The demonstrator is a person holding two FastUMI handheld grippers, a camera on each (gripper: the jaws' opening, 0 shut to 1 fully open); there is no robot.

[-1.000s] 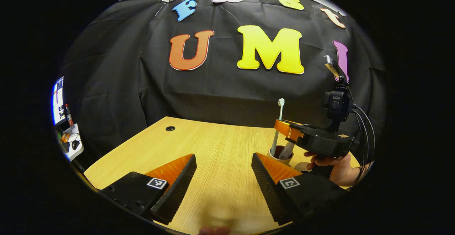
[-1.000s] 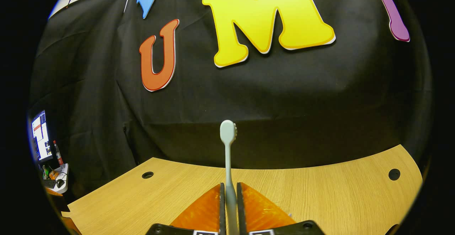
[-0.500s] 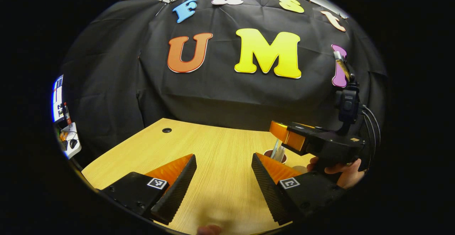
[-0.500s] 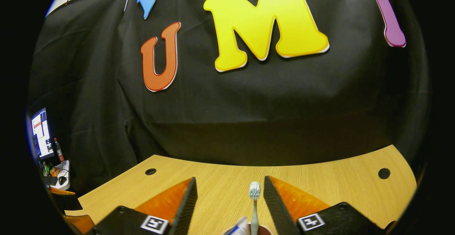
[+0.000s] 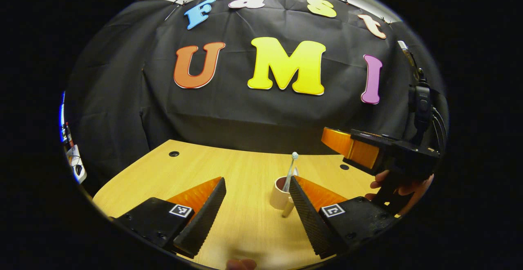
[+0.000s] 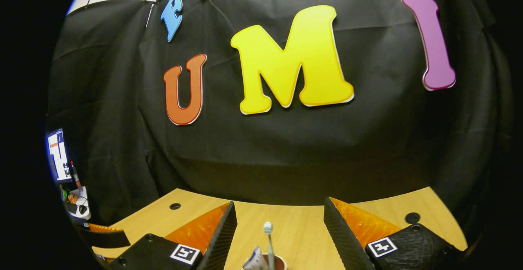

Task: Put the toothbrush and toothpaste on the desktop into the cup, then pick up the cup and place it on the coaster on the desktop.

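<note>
Cup w/ brush upright, lower centre, just left of spread left claw's right finger; right claw spread above cup.

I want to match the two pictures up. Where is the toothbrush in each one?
Left gripper view: the toothbrush stands in the cup, low and right of centre, beside the inner finger.
Right gripper view: bottom centre, head up, between the open fingers.
Shared landmark: the round hole in the desk's far-left corner.
</note>
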